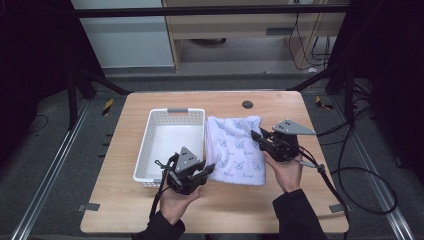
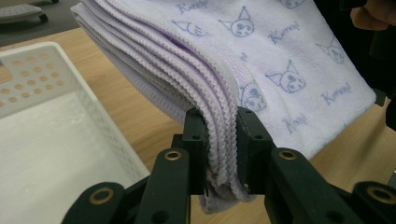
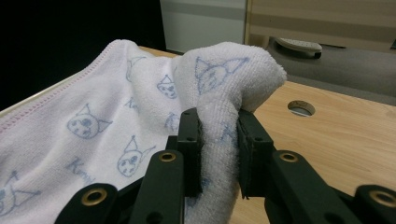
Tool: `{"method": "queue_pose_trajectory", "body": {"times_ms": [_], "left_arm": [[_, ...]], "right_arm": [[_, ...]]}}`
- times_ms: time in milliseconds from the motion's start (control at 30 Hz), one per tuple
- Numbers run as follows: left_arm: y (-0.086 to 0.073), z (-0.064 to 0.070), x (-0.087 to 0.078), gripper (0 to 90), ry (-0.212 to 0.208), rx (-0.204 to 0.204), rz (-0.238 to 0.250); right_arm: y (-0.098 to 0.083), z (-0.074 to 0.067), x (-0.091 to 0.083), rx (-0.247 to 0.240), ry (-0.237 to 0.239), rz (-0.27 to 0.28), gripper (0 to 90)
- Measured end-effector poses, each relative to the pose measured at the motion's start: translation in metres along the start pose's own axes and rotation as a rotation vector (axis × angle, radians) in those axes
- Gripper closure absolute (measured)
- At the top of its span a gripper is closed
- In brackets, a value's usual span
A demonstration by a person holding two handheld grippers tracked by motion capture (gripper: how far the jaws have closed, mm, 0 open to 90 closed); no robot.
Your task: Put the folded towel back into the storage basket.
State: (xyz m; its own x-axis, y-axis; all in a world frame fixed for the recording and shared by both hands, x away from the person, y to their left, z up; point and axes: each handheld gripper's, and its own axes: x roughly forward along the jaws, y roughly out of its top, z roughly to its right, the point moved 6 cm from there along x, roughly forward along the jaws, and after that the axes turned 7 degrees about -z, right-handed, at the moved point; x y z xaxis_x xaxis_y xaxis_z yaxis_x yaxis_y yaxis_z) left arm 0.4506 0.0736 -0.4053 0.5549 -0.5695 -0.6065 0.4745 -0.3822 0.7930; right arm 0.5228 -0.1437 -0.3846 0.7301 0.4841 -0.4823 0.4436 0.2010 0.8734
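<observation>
I have the folded towel (image 1: 235, 150) pinched at two points, and I judge the step in hand to be lifting it off the surface (image 1: 220, 210) to carry it toward the basket (image 1: 172, 111).

Nearest me, low in the middle of the high view, the left tool (image 1: 206, 170) clamps the towel's lower left corner. In the left gripper view its jaws squeeze a stack of stitched, scalloped edges, several layers thick, with a lilac trim running along each hem. At right of centre in the high view, the right tool (image 1: 259, 136) grips the towel's right edge; in the right gripper view the terry bunches into a soft hump above the closed jaws.

The towel is white, plush and limp, printed with pale blue cat-like faces and small script. It lies just right of the basket, in the middle of the frame.

The basket is rigid white plastic, rectangular, with perforated walls and nothing inside. The surface is smooth light wood with a round cable hole (image 1: 247, 104) farther back.

Next, I think both tools need to rise together and shift left in the frame, keeping the layers from sagging or slipping apart.
</observation>
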Motion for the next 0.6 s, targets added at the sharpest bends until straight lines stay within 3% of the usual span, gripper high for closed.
{"method": "queue_pose_trajectory", "body": {"times_ms": [600], "left_arm": [[-0.004,-0.027,-0.03,75.0,0.047,-0.021,0.031]], "right_arm": [[0.026,-0.032,0.016,-0.032,0.026,0.028,73.9]]}}
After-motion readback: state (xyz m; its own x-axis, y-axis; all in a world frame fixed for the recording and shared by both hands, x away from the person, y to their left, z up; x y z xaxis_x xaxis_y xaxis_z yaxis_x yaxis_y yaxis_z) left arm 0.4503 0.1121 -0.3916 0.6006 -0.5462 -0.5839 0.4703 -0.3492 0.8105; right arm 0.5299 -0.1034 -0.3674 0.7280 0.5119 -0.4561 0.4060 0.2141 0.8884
